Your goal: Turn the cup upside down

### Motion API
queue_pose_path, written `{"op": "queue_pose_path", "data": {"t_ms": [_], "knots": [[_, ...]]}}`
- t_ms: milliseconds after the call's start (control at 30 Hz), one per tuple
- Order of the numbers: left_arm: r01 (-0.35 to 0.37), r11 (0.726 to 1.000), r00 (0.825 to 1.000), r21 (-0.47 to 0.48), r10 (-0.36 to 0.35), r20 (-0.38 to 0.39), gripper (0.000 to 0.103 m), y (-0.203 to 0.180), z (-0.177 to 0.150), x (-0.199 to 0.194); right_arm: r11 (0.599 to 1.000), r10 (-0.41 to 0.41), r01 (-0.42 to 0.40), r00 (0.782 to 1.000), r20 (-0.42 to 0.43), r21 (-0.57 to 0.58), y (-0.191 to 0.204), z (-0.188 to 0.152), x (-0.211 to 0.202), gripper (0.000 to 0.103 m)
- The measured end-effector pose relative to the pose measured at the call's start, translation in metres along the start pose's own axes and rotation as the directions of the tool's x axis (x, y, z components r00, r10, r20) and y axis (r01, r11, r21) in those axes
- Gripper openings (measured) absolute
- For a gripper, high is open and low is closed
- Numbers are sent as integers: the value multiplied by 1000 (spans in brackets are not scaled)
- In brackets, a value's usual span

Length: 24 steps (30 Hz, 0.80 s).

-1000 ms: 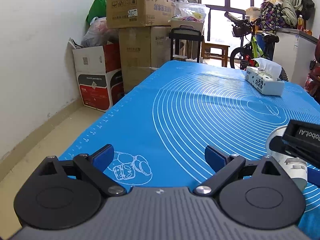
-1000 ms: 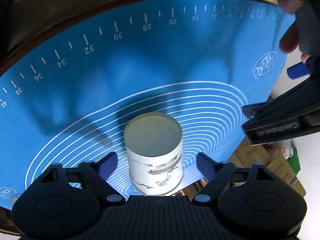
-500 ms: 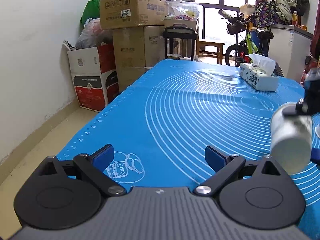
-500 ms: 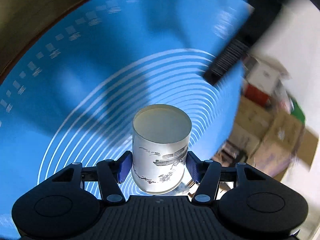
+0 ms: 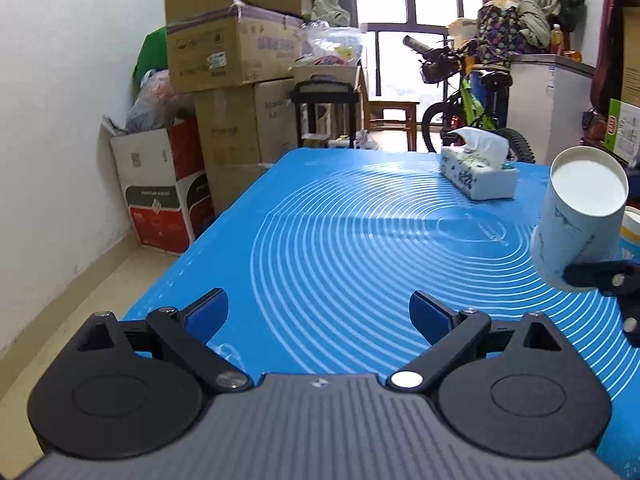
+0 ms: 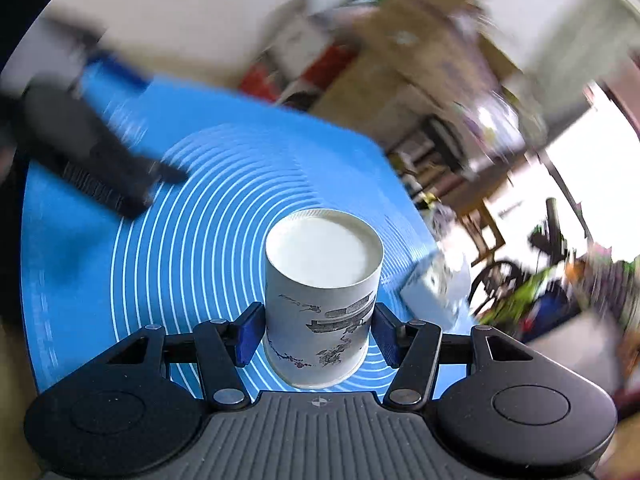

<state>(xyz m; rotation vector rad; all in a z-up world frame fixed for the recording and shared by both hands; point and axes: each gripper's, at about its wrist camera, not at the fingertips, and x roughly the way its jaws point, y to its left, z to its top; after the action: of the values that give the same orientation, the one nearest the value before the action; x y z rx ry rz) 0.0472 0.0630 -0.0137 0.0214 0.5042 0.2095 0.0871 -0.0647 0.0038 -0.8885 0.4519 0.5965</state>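
A white paper cup (image 6: 320, 296) with ink drawings on its side is clamped between the blue pads of my right gripper (image 6: 318, 338). It is held above the blue mat (image 6: 192, 216), tilted, with its flat recessed end facing away from the gripper. In the left wrist view the cup (image 5: 580, 216) hangs at the right edge, leaning, off the mat (image 5: 340, 240). My left gripper (image 5: 318, 314) is open and empty, low over the near edge of the mat.
A tissue box (image 5: 478, 174) stands on the far right of the mat. A yellow-rimmed object (image 5: 632, 220) peeks in behind the cup. Cardboard boxes (image 5: 236, 92), a bicycle (image 5: 472, 112) and a white cabinet (image 5: 556, 108) stand beyond the table.
My right gripper shut on the cup, lifted it off the mat and swung it round, so its view turned from the mat to the room. My left gripper stayed open, shifting slightly.
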Motion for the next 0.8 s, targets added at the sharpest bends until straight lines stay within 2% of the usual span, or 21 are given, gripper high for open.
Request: {"op": "queue_pose_path", "data": {"t_ms": [133, 233, 333, 467, 600, 800], "knots": [[8, 1000, 1000, 24, -9, 16, 96, -10, 5, -2, 965, 34, -47, 998, 57, 257, -26, -9, 4, 62], [13, 999, 1000, 42, -14, 22, 96, -17, 7, -2, 908, 51, -77, 996, 74, 412, -26, -33, -3, 62], [17, 998, 1000, 55, -19, 20, 96, -22, 5, -2, 845, 63, -91, 995, 72, 527, -33, -53, 7, 62], [20, 998, 1000, 67, -21, 9, 96, -23, -1, -1, 793, 46, -59, 998, 37, 606, -22, -72, 20, 62], [27, 997, 1000, 69, -27, -8, 96, -22, -4, 0, 762, 44, -44, 999, 16, 646, -14, -82, 32, 62], [30, 998, 999, 57, -29, -14, 96, -20, -7, -1, 724, 33, -46, 999, 32, 688, -18, -82, 46, 62]]}}
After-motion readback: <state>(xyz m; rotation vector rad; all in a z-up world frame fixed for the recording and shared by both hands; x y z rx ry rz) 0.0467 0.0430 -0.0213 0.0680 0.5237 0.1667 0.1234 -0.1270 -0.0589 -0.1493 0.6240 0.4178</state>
